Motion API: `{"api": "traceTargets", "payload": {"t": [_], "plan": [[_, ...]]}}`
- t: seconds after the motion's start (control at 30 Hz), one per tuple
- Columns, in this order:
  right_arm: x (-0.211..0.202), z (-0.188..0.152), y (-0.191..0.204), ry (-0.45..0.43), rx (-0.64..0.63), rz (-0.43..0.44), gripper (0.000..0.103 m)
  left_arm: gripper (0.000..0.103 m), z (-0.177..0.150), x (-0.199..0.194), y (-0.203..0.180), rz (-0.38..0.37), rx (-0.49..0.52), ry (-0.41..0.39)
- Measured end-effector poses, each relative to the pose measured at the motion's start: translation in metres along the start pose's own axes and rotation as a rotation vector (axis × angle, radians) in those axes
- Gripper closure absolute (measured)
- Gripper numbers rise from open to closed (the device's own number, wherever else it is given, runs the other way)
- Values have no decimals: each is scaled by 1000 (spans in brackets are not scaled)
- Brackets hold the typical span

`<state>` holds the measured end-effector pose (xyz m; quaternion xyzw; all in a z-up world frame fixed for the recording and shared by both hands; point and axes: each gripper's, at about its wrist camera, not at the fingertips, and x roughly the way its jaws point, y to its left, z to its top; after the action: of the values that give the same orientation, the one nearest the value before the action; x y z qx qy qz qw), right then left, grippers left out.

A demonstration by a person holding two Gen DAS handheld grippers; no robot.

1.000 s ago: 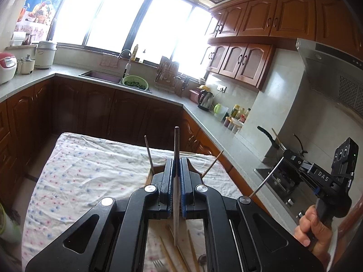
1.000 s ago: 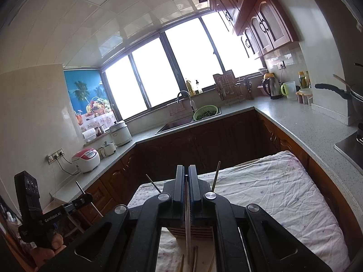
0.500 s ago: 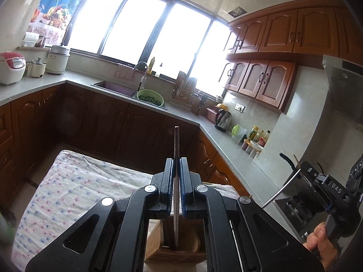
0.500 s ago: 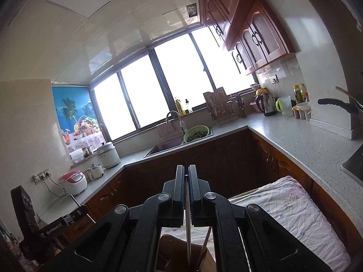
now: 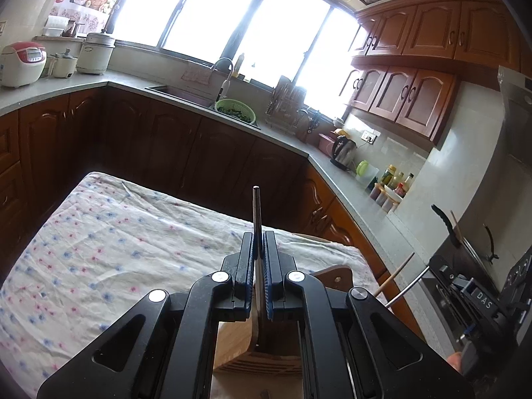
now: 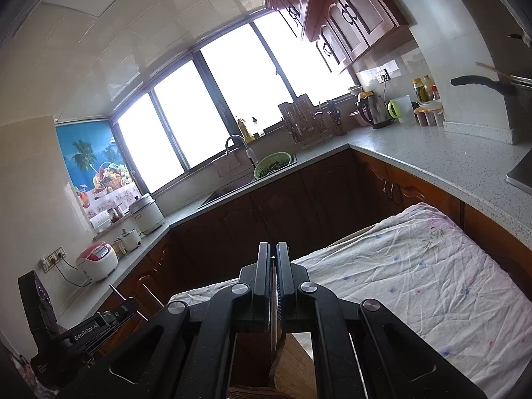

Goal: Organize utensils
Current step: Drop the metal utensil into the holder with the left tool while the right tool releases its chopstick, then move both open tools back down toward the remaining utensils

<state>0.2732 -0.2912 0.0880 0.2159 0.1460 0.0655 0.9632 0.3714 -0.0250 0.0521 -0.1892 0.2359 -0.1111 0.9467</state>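
Note:
My left gripper (image 5: 257, 236) is shut on a thin metal chopstick (image 5: 256, 209) that stands upright. Its lower end reaches into a wooden utensil holder (image 5: 232, 349) right under the jaws. My right gripper (image 6: 272, 249) is shut on a second thin metal stick (image 6: 273, 286), seen edge-on above the same holder (image 6: 292, 362). In the left wrist view the right gripper (image 5: 432, 267) shows at the right edge with its metal stick (image 5: 404, 291) slanting down beside a wooden chopstick (image 5: 395, 274). In the right wrist view the left gripper (image 6: 123, 307) is at lower left.
The holder stands on a table under a flowered cloth (image 5: 99, 232) (image 6: 415, 266). Dark wooden cabinets and a grey counter (image 6: 432, 153) wrap around it, with a sink, a green colander (image 5: 236, 109), a kettle (image 6: 374, 109) and a rice cooker (image 5: 21, 63). A stove is at the right.
Both grippers have sunk and moved across the table with their sticks still held. The wooden holder now sits close under both pairs of jaws, and the loose utensils seen on the cloth are out of view.

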Motion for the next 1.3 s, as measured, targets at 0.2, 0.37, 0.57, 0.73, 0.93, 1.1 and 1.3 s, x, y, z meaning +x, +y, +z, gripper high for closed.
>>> {"api": "traceTargets", "payload": {"t": [0.2,0.37,0.57,0.73,0.93,1.1,1.3], "plan": [[12,-7,0,53,-12,-6,100,98,-11,13,-7,11,36,54],[13,-7,-2,69,-13,-13,100,98,-9,13,-6,2,34,68],[17,-6,-5,79,-11,-12,99,98,-8,16,-5,6,35,84],[18,-6,-5,92,-6,-3,94,98,-7,16,-4,6,35,85],[14,-7,-6,93,0,-3,93,92,-7,12,-3,6,34,84],[5,-6,-12,85,36,0,51,32,-10,-10,-1,20,30,52],[-18,-14,-14,81,41,33,10,9,-17,-45,6,35,-1,28]]}}
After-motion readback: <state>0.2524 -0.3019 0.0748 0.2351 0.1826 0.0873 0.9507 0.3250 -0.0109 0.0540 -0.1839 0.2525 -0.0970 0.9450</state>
